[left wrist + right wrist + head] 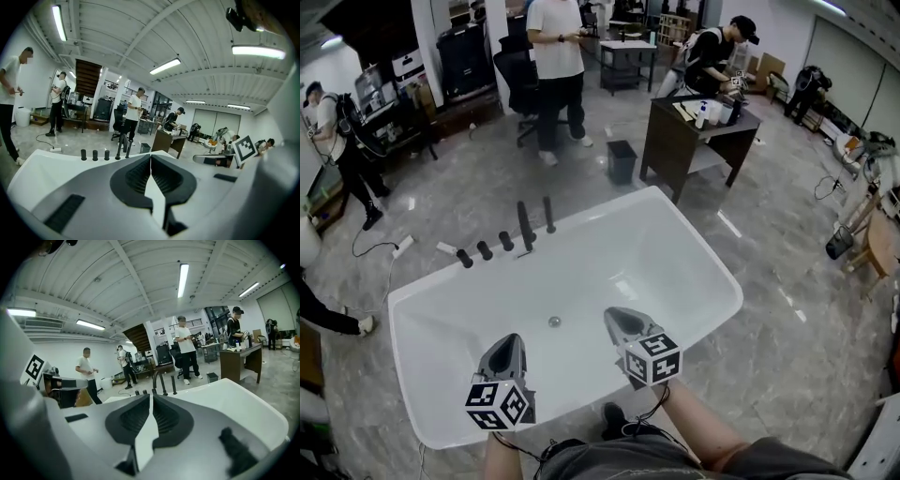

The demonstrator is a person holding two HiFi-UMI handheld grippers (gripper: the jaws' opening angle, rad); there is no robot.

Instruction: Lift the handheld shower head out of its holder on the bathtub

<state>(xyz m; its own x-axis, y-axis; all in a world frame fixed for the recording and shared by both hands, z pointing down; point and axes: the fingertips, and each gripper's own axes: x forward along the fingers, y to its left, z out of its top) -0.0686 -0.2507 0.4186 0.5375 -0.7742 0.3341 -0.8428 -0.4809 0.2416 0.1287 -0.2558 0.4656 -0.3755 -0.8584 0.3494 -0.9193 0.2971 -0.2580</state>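
Observation:
A white bathtub lies across the floor below me. On its far rim stand three black knobs, an arched black spout and a slim upright black handheld shower head in its holder. The same shower head shows in the right gripper view, beside the spout. The left gripper and the right gripper hover over the near half of the tub, well short of the fittings. Both point toward the far rim. The jaws of the left gripper and the right gripper meet with nothing between them.
A dark wooden desk and a black bin stand behind the tub. Several people stand or work around the room, one close behind the fittings. A power strip and cable lie on the floor at the left.

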